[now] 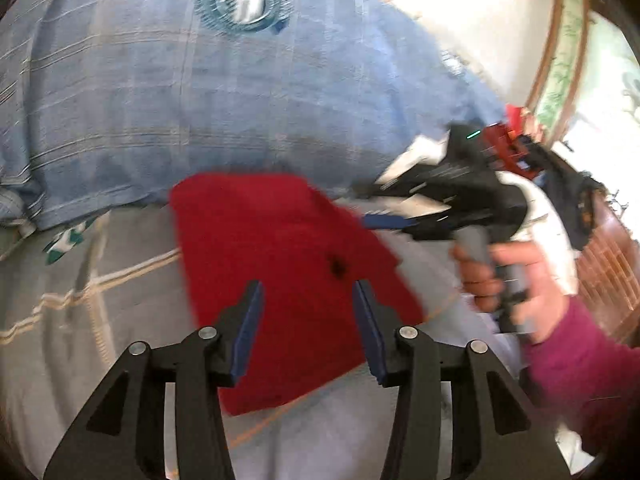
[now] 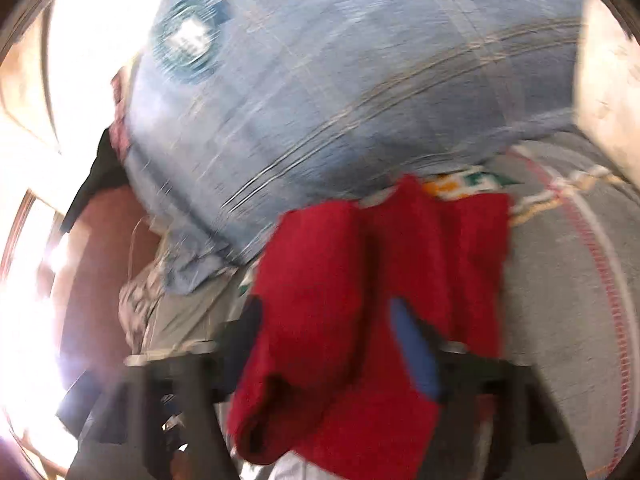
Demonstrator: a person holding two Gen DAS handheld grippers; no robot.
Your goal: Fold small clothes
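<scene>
A small red garment (image 1: 280, 272) lies folded on the grey bedsheet (image 1: 100, 320) in front of a big pillow. My left gripper (image 1: 308, 286) hovers just above its near half, open, with nothing between its blue pads (image 1: 370, 320). To the right, a hand (image 1: 516, 272) in a magenta sleeve holds my right gripper (image 1: 380, 208), whose tips sit at the garment's right edge. In the blurred right wrist view the red garment (image 2: 320, 300) lies rumpled between the fingers of the right gripper (image 2: 326, 312). They stand wide apart, one blue pad (image 2: 414, 356) bare and not pressing.
A large blue plaid pillow (image 1: 200, 92) fills the space behind the garment. A green and white printed cloth (image 1: 66, 240) peeks out under it. Dark clothes on wooden furniture (image 1: 612, 256) stand at the bed's right side, with a bright window beyond.
</scene>
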